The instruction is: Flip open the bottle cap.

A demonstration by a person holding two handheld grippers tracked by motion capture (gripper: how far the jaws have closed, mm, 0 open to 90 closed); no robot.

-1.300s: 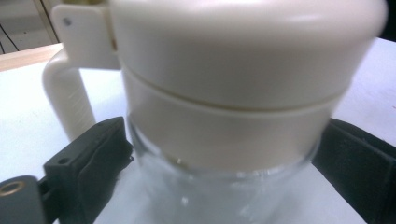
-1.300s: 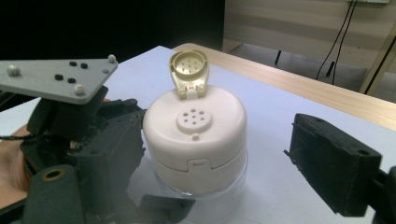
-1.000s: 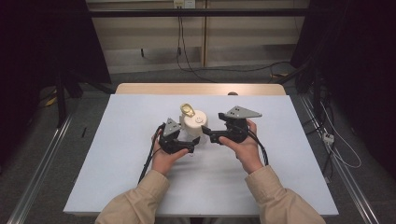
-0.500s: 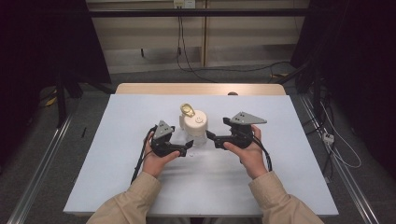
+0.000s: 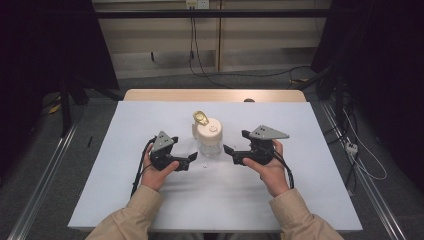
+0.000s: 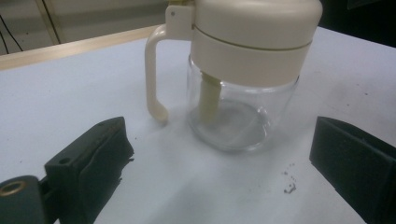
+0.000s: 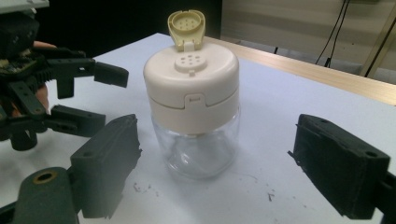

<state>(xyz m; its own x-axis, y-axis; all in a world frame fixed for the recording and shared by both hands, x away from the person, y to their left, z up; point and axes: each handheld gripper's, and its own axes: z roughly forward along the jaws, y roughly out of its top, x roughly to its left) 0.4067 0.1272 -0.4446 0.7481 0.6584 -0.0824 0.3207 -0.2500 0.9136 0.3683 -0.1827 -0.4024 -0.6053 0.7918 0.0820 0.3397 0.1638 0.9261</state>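
Note:
A clear glass shaker jar (image 5: 209,136) with a cream lid and side handle stands upright mid-table. Its yellowish flip cap (image 5: 201,117) is up, baring the sprinkle holes. My left gripper (image 5: 192,159) lies left of the jar and a little nearer, open and apart from it. To the jar's right, my right gripper (image 5: 229,151) is open too, with a small gap. The left gripper view has the jar (image 6: 243,70) beyond the spread jaws of the left gripper (image 6: 219,172). In the right gripper view the jar (image 7: 194,107) stands ahead of the right gripper (image 7: 219,163), the left gripper (image 7: 100,98) beyond.
A white sheet (image 5: 300,200) covers the table, with a wooden edge (image 5: 215,95) at the back. Small dark crumbs (image 6: 289,186) lie near the jar. Cables run over the floor behind and to the right. Metal rails flank the table.
Both grippers have drawn back from the jar, the left one down and leftward, the right one slightly rightward. The jar has stayed in place.

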